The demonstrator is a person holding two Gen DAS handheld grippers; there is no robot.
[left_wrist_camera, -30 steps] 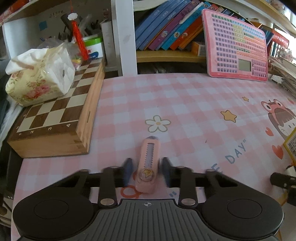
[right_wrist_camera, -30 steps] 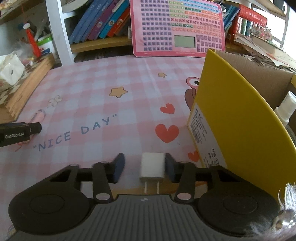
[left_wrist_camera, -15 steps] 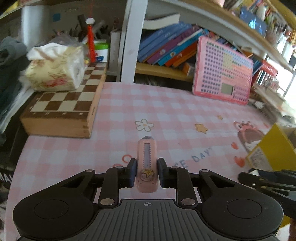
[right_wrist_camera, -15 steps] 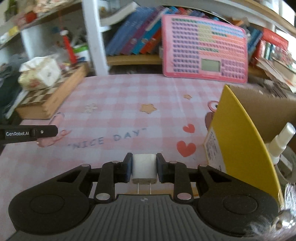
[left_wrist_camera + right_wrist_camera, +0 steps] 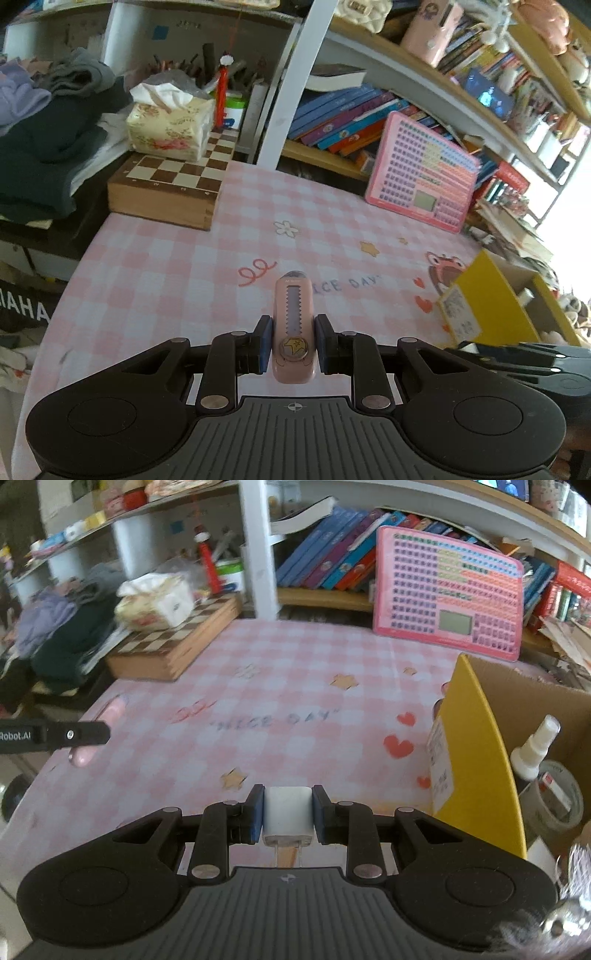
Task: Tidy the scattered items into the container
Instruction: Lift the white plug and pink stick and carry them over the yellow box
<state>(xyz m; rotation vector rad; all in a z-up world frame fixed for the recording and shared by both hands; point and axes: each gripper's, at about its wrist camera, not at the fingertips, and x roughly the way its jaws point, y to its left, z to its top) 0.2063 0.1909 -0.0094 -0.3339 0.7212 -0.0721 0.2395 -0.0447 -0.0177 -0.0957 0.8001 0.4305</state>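
Observation:
My left gripper (image 5: pixel 293 341) is shut on a pink utility knife (image 5: pixel 294 325) and holds it above the pink checked table. My right gripper (image 5: pixel 288 812) is shut on a white plug charger (image 5: pixel 288 814), prongs toward the camera, held above the table. The cardboard box with a yellow flap (image 5: pixel 476 753) stands at the right and holds a spray bottle (image 5: pixel 533 747) and a tape roll (image 5: pixel 554 801). The box also shows in the left wrist view (image 5: pixel 491 306). The left gripper with the knife shows at the left of the right wrist view (image 5: pixel 88 733).
A wooden chessboard box (image 5: pixel 166 188) with a tissue pack (image 5: pixel 170 127) sits at the table's back left. A pink keyboard toy (image 5: pixel 424 177) leans on the bookshelf at the back. Clothes (image 5: pixel 44 122) are piled off the left edge.
Both grippers closed on their items, the knife and the charger, and lifted them off the table. Both views now sit higher and look down on more of the table.

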